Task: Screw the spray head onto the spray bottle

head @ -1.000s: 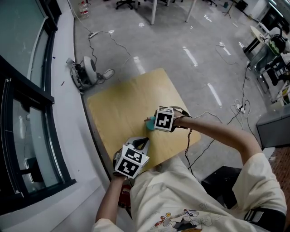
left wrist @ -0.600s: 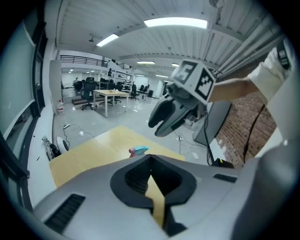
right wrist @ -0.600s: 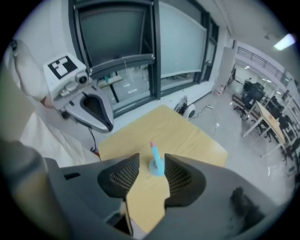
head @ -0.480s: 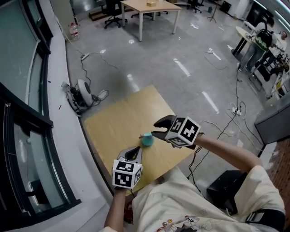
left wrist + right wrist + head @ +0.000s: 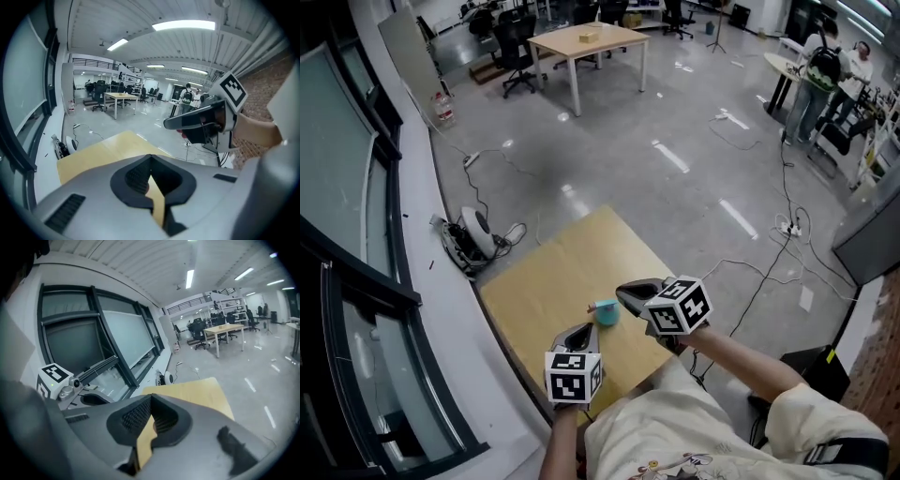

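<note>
Here the wooden bench (image 5: pixel 548 272) stood on glossy grey floor (image 5: pixel 675 169); left gripper (image 5: pixel 586 331) was shut empty, right gripper (image 5: pixel 624 292) had just closed empty.

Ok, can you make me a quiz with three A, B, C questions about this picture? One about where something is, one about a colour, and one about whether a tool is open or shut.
1. Where is the spray bottle?
A) on the wooden table
B) on the floor
C) in a tool

2. What colour is it?
A) red
B) teal
C) black

3. How is the right tool?
A) wide open
B) shut on the bottle
C) shut and empty

Answers:
1 A, it stands on the tabletop.
2 B, its body is teal.
3 C, its jaws have just closed and meet with nothing between them.
</note>
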The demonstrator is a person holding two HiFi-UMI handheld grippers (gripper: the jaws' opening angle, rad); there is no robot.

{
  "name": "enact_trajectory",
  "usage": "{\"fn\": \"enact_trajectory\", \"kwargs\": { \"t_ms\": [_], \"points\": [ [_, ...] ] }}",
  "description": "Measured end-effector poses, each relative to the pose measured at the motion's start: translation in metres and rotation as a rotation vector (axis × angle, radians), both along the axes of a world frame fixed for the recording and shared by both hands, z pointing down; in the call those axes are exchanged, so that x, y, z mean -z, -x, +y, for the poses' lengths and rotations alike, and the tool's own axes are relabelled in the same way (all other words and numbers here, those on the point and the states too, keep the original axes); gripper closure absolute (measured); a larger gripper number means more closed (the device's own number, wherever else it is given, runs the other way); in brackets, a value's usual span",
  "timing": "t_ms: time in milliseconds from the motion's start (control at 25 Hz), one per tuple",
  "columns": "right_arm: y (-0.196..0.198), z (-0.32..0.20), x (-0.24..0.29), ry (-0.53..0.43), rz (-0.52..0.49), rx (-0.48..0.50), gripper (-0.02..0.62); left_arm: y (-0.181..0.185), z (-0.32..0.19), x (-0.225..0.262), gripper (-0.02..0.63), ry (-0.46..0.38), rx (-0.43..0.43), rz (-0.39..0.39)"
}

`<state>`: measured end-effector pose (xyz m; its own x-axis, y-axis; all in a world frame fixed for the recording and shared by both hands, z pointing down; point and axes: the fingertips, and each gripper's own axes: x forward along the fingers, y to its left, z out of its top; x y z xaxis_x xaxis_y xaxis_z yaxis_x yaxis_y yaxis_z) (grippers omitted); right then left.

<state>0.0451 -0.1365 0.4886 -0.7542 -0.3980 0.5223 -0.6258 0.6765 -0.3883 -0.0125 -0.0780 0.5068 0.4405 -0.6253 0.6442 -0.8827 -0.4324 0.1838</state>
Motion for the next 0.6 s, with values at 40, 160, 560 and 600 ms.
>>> {"fn": "enact_trajectory", "kwargs": {
  "t_ms": [40, 160, 560, 600],
  "points": [
    [-0.003, 0.002, -0.003, 0.011, -0.004, -0.011, 0.588, -0.003, 0.0, 0.0, 0.598, 0.004, -0.003, 0.003],
    [-0.01, 0.007, -0.01, 0.032, -0.002, -0.022, 0.588, -0.011, 0.002, 0.001, 0.598, 0.009, -0.015, 0.009],
    [-0.014, 0.014, -0.01, 0.01, 0.029, -0.014, 0.588, -0.022, 0.005, 0.001, 0.598, 0.02, -0.035, 0.001],
    [-0.013, 0.014, -0.009, 0.008, 0.031, -0.012, 0.588, -0.023, 0.005, 0.001, 0.598, 0.021, -0.036, 0.0]
  ]
}}
